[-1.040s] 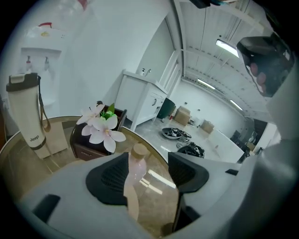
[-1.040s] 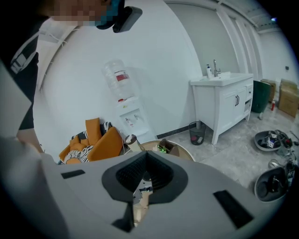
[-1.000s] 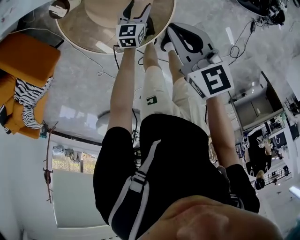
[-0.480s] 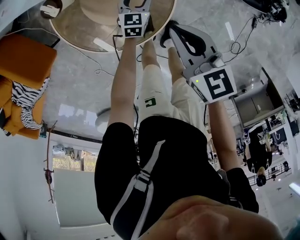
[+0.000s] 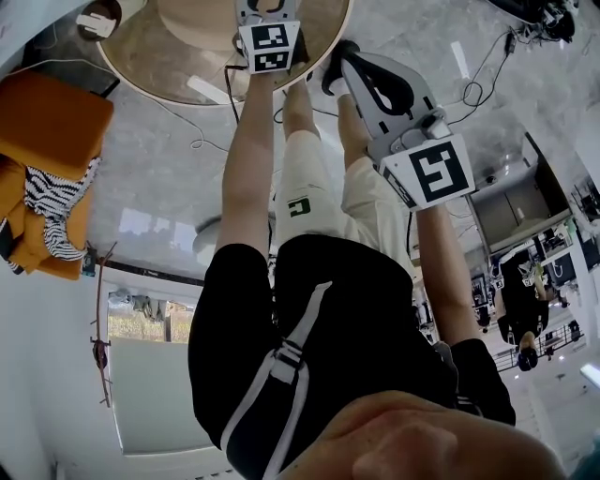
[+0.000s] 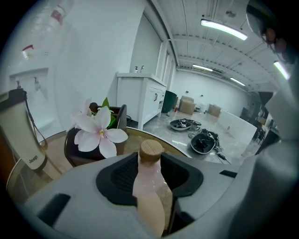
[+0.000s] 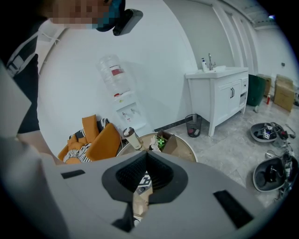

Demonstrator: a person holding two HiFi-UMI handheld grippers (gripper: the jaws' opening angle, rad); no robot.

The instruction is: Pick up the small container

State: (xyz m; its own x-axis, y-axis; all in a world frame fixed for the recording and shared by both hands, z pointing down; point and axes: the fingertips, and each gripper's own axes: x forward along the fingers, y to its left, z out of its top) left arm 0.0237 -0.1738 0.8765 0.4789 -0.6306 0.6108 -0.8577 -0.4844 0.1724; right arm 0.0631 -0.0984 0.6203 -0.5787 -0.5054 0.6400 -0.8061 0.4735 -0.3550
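Observation:
The small container (image 6: 149, 189) is a pale pink bottle with a wooden cap (image 6: 152, 150). It stands upright between the black pads of my left gripper (image 6: 150, 173). The jaws are closing, and the pads lie against its sides with no gap showing. In the head view the left gripper (image 5: 268, 9) reaches over the round wooden table (image 5: 150, 56) at the top edge, and the bottle is hidden there. My right gripper (image 5: 332, 77) hangs above the floor beside the person's legs. Its jaws (image 7: 146, 161) are together and hold nothing.
A pink flower (image 6: 98, 133) in a dark box (image 6: 74, 151) and a cream tumbler (image 6: 21, 133) with a strap stand on the table behind the bottle. An orange armchair (image 5: 47, 122) with a striped cloth sits left of the table. Cables (image 5: 187, 131) run across the floor.
My left gripper has moved farther out over the round table, toward the top of the head view. The right gripper has barely shifted.

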